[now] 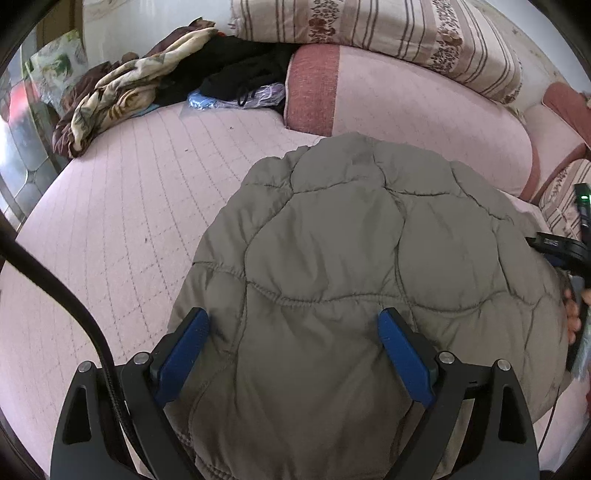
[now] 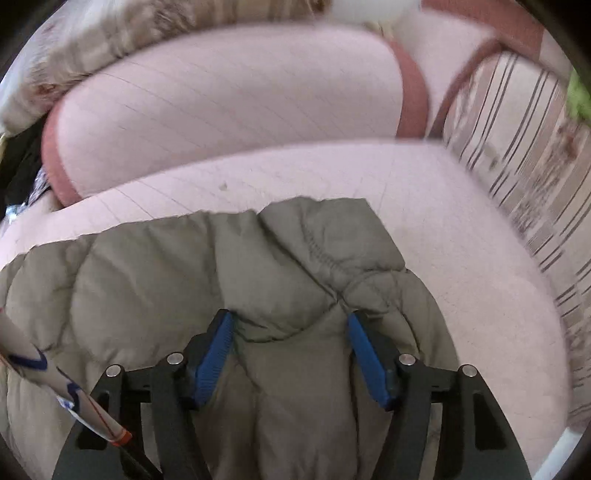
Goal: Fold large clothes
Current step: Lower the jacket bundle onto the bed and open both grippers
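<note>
Pink quilted bed cover [image 1: 122,206]: fills the ground of both views, stitched in a grid, largely bare to the left of the garment.

Bedding at the head: one long pink bolster with a darker rose end [image 1: 388,99]; a striped floral pillow [image 1: 388,33] resting on top of it; a second striped cushion [image 2: 517,155] at the right edge.

Heap of loose textiles [image 1: 122,85]: leaf-print cloth, brown and black items, and plastic bags, in the far left corner, well apart from the work.

Olive padded jacket [image 1: 351,258]: the task's garment. It lies on the bed cover just before the bolster, plain back panel upward, gathered into a compact rounded bulk. In the right wrist view a sleeve or side panel [image 2: 325,251] appears laid over the body. Judgement: the first folds look made; the bulk still looks thick and uneven, so a further fold and flattening probably remain. Other clothes to fold, if any, cannot be told.

Left tool [image 1: 291,325]: blue pads spread wide, jacket cloth under and between them, no pinch evident.

Right tool [image 2: 290,325]: pads apart, straddling a puffed ridge of the jacket; whether they press on it cannot be told.

Person's fingers [image 1: 572,314]: glimpsed at the jacket's right edge.
</note>
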`<state>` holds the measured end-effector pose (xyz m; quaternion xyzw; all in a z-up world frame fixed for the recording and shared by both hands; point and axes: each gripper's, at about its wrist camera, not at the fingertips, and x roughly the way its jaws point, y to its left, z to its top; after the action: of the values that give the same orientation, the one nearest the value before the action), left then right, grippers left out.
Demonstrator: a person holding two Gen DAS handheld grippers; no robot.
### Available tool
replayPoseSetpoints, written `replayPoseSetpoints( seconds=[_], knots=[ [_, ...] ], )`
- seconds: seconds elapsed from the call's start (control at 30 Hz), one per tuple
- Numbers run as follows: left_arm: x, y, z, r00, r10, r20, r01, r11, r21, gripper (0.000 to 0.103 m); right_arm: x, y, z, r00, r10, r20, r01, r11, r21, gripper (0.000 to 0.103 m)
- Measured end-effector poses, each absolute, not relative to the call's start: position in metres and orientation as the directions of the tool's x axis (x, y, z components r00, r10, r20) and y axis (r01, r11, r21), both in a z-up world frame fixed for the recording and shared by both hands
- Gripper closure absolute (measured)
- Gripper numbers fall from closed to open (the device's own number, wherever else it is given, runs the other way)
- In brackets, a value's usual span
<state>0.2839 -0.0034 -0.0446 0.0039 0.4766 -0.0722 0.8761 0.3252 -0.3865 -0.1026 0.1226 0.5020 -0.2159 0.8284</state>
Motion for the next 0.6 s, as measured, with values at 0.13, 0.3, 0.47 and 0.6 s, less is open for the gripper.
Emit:
replayPoseSetpoints(
  seconds=[0.13, 0.3, 0.47, 0.6],
  knots=[
    [0.288, -0.004, -0.047, 0.533, -0.120, -0.838, 0.123, 0.990, -0.063, 0.009, 0.324, -0.385, -0.097, 0.407, -0.267, -0.874, 0.473, 0.880, -0.049, 0.028],
    [0.284, -0.001, -0.044, 0.540, -0.120, -0.833, 0.118, 0.991, -0.066, 0.009, 0.267, -0.343, -0.046, 0.553, -0.290, -0.781, 0.391, 0.918, -0.064, 0.028],
    [0.279, -0.003, -0.043, 0.548, -0.109, -0.830, 0.113, 0.992, -0.055, 0.009, 0.189, -0.322, -0.043, 0.594, -0.256, -0.763, 0.373, 0.928, -0.021, 0.027],
    [0.274, -0.007, -0.045, 0.562, -0.082, -0.823, 0.122, 0.992, -0.016, 0.009, 0.164, -0.324, -0.073, 0.551, -0.278, -0.787, 0.392, 0.919, -0.050, 0.018]
  ],
)
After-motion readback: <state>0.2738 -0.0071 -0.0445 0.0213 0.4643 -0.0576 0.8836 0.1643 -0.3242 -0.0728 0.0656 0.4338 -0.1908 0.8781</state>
